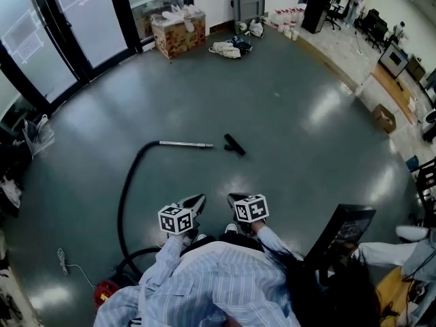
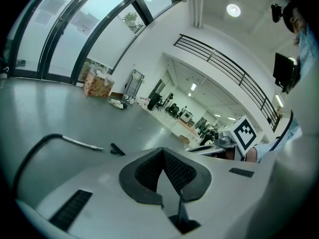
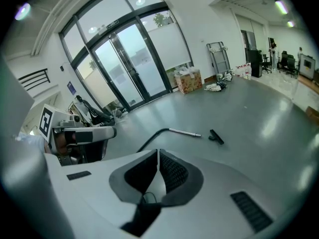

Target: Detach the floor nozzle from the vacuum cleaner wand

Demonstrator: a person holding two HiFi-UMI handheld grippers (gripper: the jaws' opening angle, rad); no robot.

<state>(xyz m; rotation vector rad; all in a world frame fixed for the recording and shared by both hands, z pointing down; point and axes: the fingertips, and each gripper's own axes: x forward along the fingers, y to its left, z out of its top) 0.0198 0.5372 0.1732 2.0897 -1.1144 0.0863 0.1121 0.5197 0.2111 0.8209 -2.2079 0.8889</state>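
Mid-frame, nozzle (image 1: 234,144) lies just clear of wand (image 1: 185,144): detaching looks done. My left gripper (image 1: 198,200) and right gripper (image 1: 235,197), closed and empty, need no further move.

This is a large open-plan office hall: a wide polished grey floor (image 1: 286,101) runs from tall black-framed glass doors (image 1: 88,12) to desks (image 1: 394,58) and black office chairs (image 1: 371,22) along the far right edge, with a railed mezzanine balcony (image 2: 224,66) above white walls and ceiling downlights.
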